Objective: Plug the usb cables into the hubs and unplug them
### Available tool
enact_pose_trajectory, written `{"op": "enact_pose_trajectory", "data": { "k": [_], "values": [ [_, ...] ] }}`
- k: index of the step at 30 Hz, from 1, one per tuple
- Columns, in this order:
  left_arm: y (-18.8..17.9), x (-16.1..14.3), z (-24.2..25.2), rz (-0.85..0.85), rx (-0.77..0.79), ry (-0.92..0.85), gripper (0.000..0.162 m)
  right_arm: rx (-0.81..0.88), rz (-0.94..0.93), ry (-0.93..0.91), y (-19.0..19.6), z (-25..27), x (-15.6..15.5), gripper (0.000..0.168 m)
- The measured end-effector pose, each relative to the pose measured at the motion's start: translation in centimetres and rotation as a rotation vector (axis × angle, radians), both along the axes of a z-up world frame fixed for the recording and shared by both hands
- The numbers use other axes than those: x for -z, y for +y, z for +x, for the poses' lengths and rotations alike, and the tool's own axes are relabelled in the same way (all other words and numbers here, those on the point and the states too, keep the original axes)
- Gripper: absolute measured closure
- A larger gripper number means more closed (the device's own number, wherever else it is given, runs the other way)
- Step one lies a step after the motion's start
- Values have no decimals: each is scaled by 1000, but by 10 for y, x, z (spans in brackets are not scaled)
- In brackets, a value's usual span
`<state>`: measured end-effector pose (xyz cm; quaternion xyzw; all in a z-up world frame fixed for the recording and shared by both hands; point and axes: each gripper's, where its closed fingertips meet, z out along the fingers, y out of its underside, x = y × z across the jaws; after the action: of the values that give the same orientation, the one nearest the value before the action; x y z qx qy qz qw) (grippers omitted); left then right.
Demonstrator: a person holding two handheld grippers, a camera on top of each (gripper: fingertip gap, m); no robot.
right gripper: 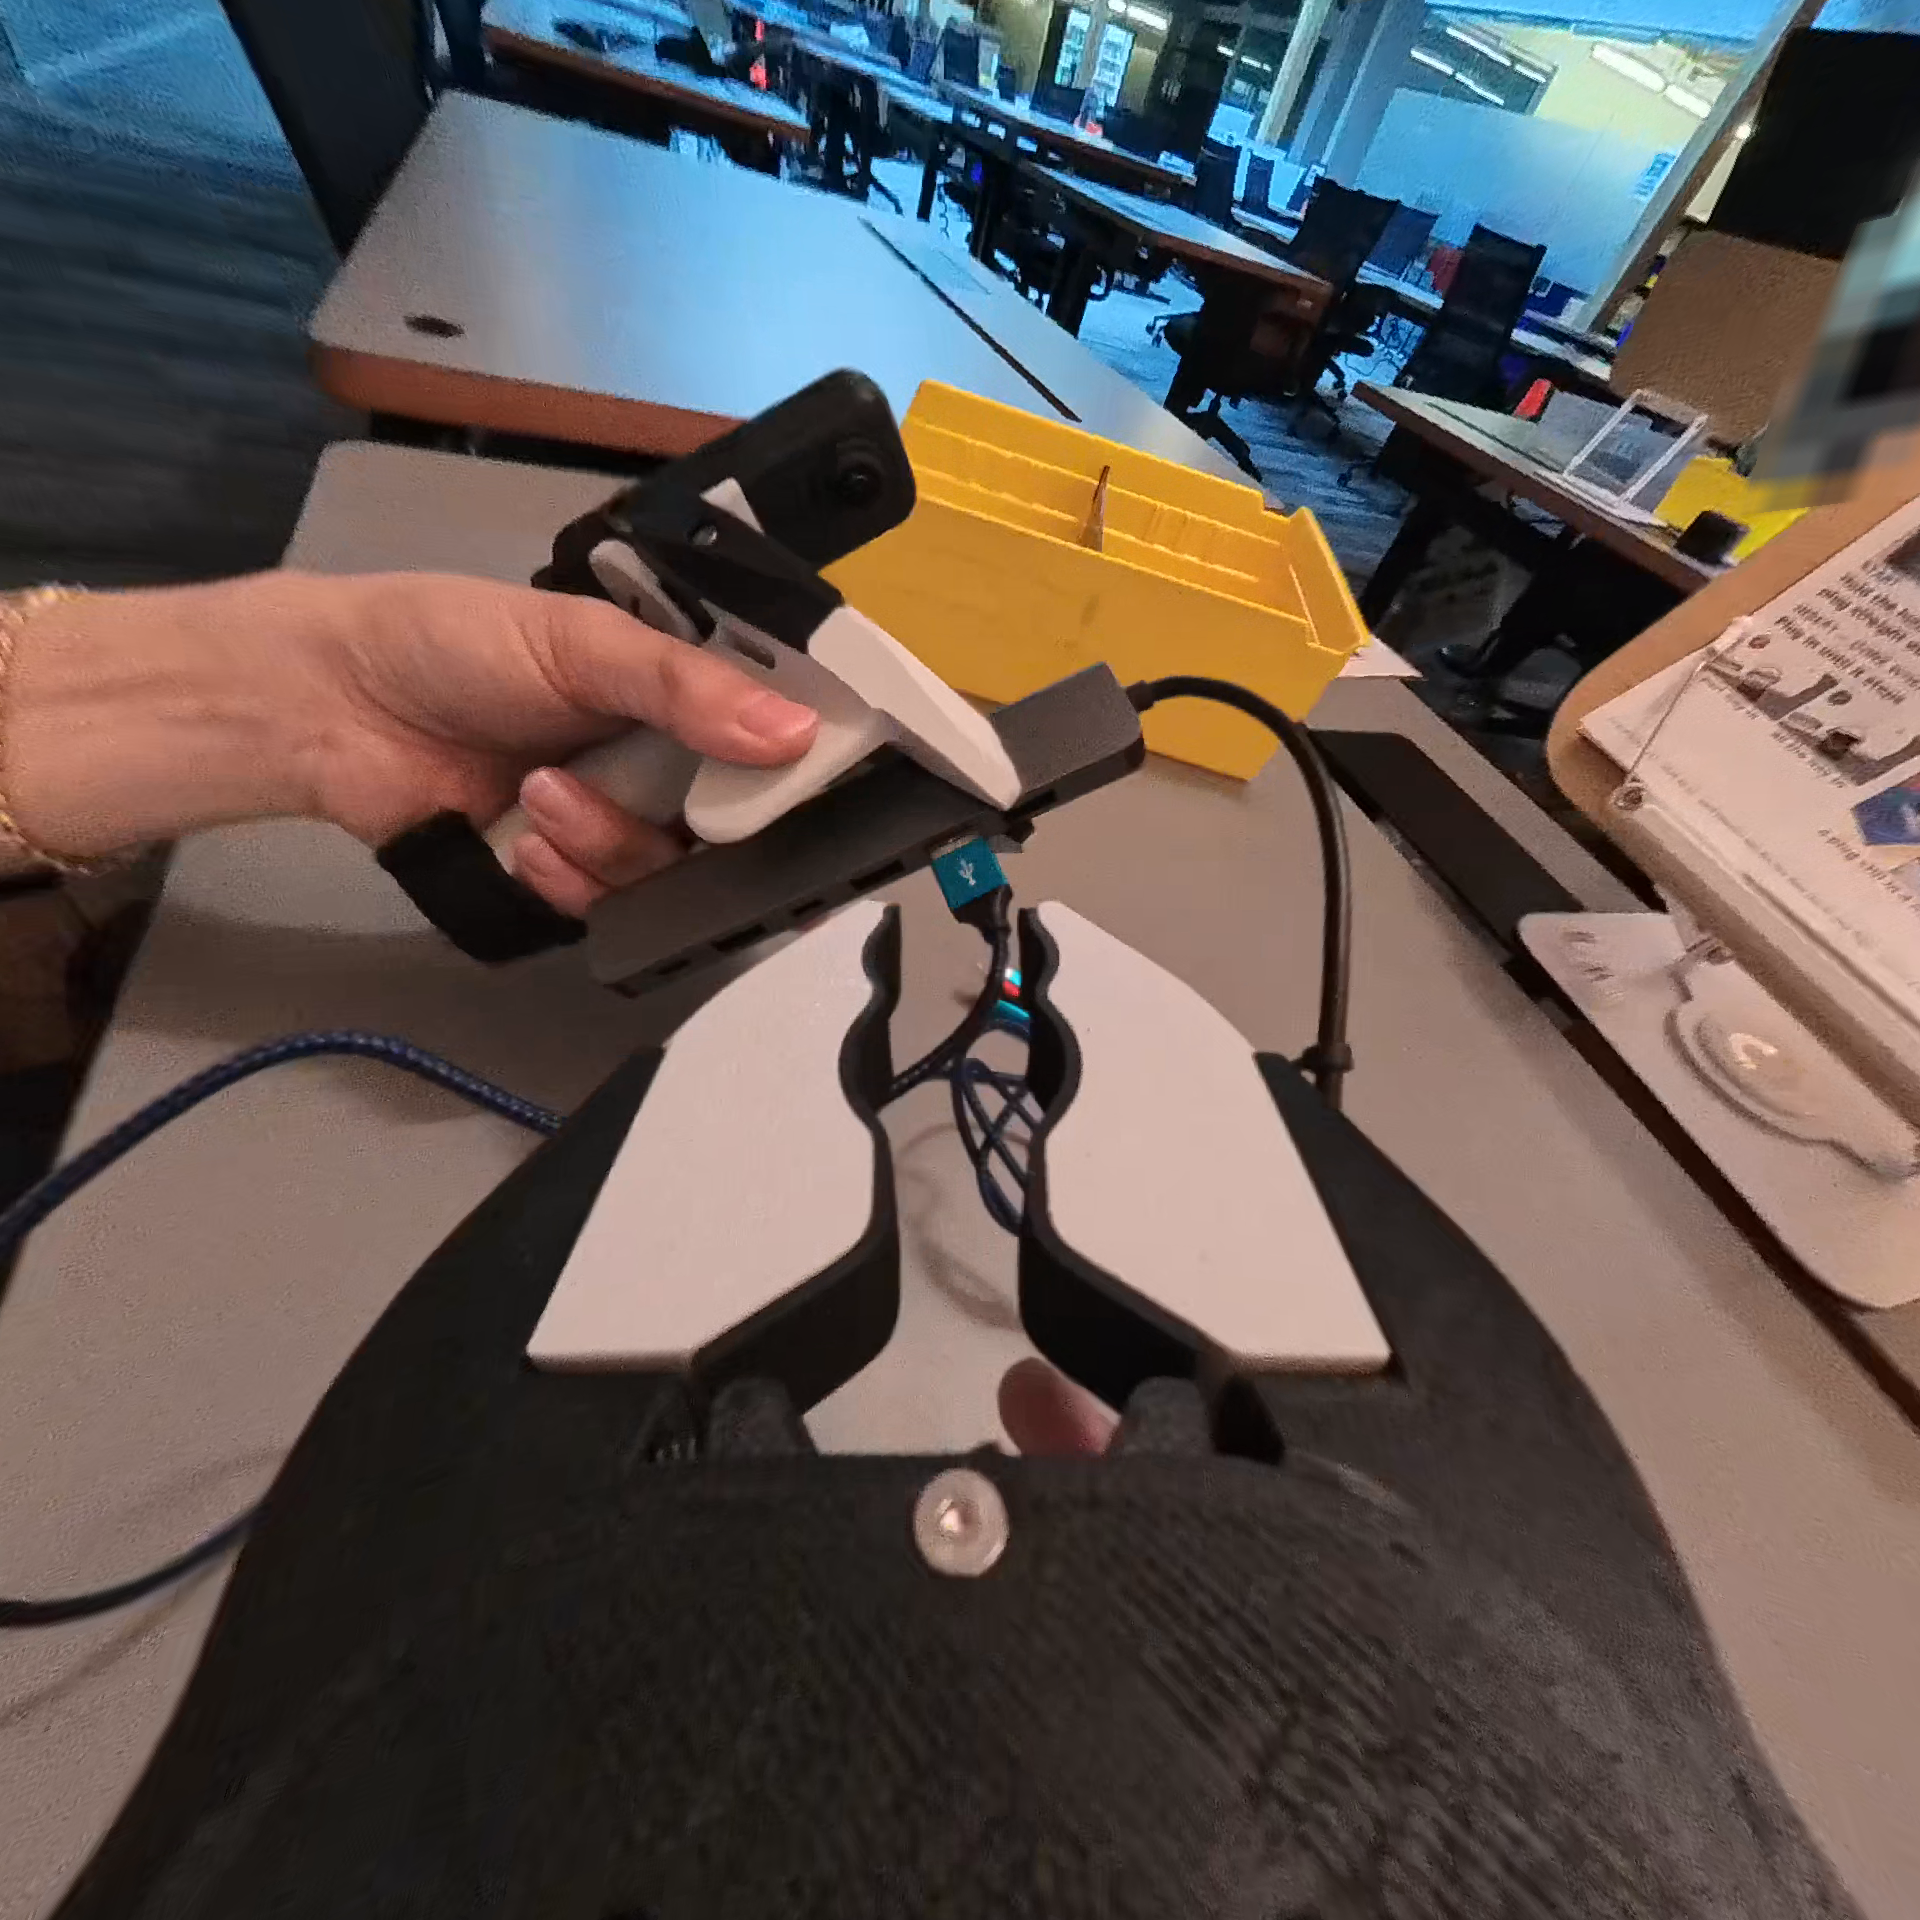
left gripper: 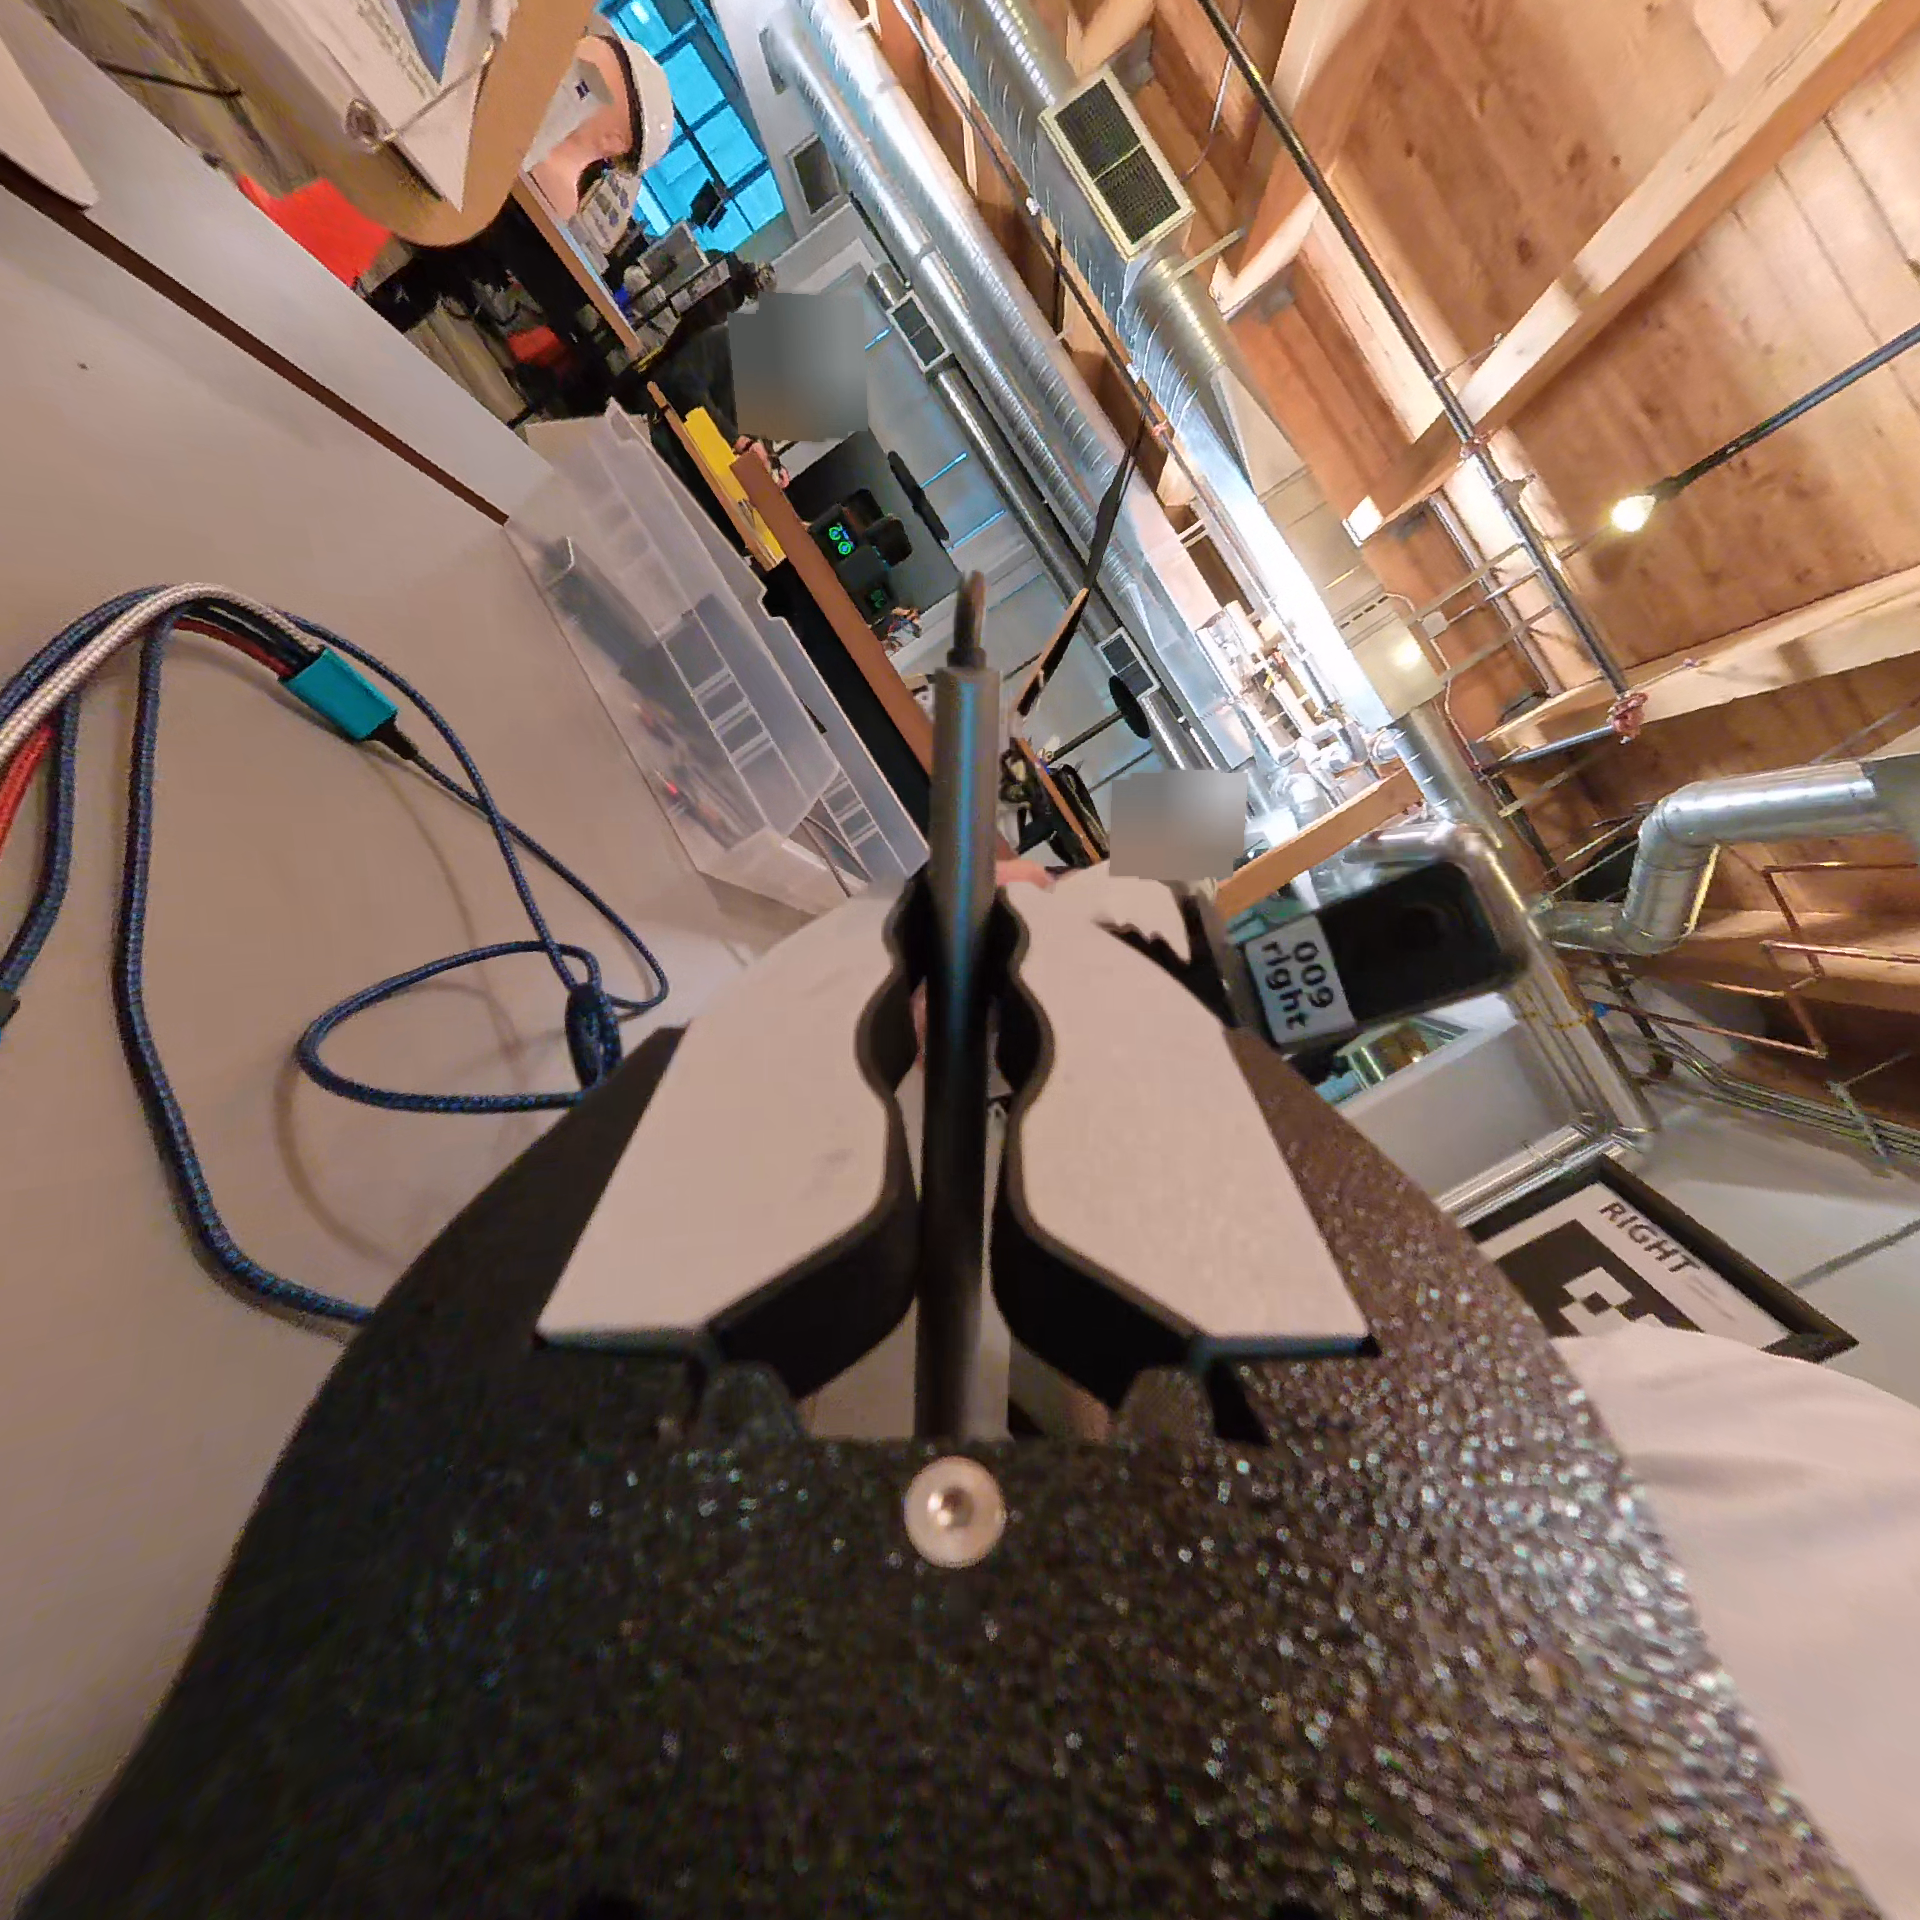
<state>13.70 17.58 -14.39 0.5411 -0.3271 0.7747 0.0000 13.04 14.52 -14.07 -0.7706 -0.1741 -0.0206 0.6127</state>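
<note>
Right wrist view: left gripper point(right gripper: 997, 769) is clamped on the grey hub point(right gripper: 873, 862), held above the bench point(right gripper: 1403, 1039); teal plug point(right gripper: 968, 871) looks seated. Right gripper point(right gripper: 958, 930) sits slightly parted, empty. Next I'd guess: pinch plug, pull straight.

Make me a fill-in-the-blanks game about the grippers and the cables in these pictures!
1. The left hand-held gripper is shut on the dark grey ____.
2. The teal plug sits in a port on the hub's long ____.
3. The bin behind the hub is coloured ____.
4. The right hand-held gripper is ____, with the plug's cable running between its fingers.

Missing words: hub; edge; yellow; open
</note>
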Motion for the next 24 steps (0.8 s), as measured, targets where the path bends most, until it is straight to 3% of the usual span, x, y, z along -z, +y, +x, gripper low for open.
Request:
{"op": "enact_pose_trajectory", "data": {
  "k": [4,6,9,11,13,16,18,20,24],
  "values": [
    [-6,12,5,31,-12,55,152,29,-72,-329,0,10,8,139],
    [-6,12,6,5,-19,66,152,-6,-125,-407,3,8,17,139],
    [-8,12,6,-49,-8,73,152,5,-56,-467,12,9,12,156],
    [-10,9,4,-115,22,61,152,-18,-36,-445,13,8,14,168],
    [-10,13,4,-115,34,70,152,-41,-73,-404,10,7,19,168],
    [-10,11,4,-140,43,60,152,-51,-97,-318,4,6,16,163],
    [-7,12,4,-126,35,59,152,-74,-92,-304,-2,3,11,140],
    [-2,6,2,-171,31,33,152,-22,-33,-330,-12,14,-3,141],
    [2,-13,-7,-247,74,-48,152,-21,99,-195,-29,24,-13,144]
  ]
}}
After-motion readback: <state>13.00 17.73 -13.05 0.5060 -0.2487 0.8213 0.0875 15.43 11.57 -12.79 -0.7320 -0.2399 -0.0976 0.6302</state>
